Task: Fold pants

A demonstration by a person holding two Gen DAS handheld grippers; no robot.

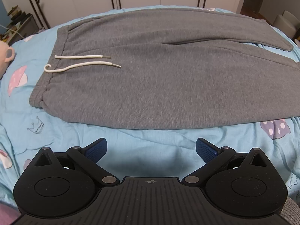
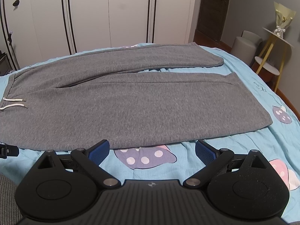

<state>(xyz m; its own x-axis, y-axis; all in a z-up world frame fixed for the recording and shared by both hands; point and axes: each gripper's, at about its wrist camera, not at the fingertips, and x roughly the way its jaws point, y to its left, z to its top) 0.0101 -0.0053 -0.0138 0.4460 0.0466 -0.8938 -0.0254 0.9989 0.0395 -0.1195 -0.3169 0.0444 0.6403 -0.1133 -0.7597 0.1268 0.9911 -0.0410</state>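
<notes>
Grey sweatpants lie flat and unfolded across a light blue bedspread, waistband at the left with two white drawstrings, both legs stretching right. In the right wrist view the pants show their two leg hems at the right. My left gripper is open and empty, just short of the near edge of the pants. My right gripper is open and empty, with its left fingertip at the near edge of the lower leg.
White wardrobe doors stand behind the bed. A grey stool and a yellow-legged side table stand to the right of the bed. A pink mug-like object lies at the left. The other gripper's tip shows at the left.
</notes>
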